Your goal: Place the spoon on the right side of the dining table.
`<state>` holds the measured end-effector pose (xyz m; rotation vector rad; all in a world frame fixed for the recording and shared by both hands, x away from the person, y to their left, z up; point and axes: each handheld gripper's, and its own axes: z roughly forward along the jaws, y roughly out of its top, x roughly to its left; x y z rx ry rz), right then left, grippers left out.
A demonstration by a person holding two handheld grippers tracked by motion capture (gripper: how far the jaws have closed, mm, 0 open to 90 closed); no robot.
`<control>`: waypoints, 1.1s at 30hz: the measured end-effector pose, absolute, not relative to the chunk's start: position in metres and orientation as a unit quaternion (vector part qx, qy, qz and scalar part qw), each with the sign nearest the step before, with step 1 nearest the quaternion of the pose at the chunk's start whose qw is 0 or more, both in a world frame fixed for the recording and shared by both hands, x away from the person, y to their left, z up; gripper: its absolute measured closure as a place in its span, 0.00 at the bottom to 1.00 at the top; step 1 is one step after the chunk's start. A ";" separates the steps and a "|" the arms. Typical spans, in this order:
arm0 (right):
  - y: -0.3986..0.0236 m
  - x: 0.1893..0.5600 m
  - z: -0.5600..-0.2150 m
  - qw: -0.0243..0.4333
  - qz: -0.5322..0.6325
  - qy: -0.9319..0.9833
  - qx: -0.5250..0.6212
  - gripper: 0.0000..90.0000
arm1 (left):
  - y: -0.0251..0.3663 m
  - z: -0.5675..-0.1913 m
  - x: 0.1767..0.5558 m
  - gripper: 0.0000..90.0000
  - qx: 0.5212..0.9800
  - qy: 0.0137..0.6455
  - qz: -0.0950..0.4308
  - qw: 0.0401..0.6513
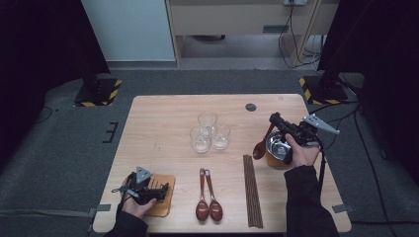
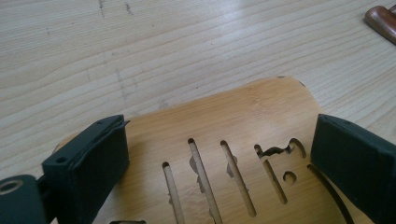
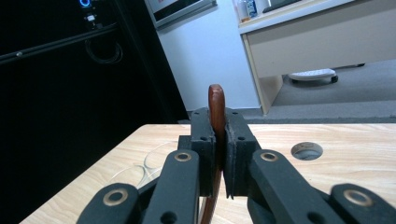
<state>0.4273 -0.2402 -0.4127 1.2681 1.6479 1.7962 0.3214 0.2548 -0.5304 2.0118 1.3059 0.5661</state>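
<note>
Fingers: right ones clamped a spoon, left ones gaped wide.
We saw the right gripper (image 3: pixel 218 154) pinching the wooden spoon (image 3: pixel 216 105) near the steel bowl (image 1: pixel 276 143); the left gripper (image 2: pixel 219 158) straddled the bamboo coaster (image 2: pixel 233 126), gripping nothing, on the counter (image 1: pixel 163 123).

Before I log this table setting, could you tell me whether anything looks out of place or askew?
Nothing looks spilled or damaged. The one irregular item is the wooden spoon clamped in the right gripper, hanging tilted beside the metal bowl. The two spoons, chopsticks and three glasses sit tidy.

Left hand-held gripper (image 1: pixel 165 188) stands spread (low, near the table's front edge); right hand-held gripper (image 1: pixel 273 118) clamped.
</note>
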 end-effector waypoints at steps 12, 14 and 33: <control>-0.249 0.431 -0.405 0.209 0.648 0.571 0.458 0.94 | 0.255 -0.530 0.321 0.04 0.770 0.500 0.217 0.332; -0.251 0.431 -0.405 0.212 0.647 0.570 0.459 0.94 | 0.255 -0.530 0.321 0.04 0.770 0.500 0.217 0.333; -0.273 0.437 -0.404 0.233 0.642 0.546 0.486 0.94 | 0.255 -0.531 0.321 0.04 0.770 0.499 0.217 0.333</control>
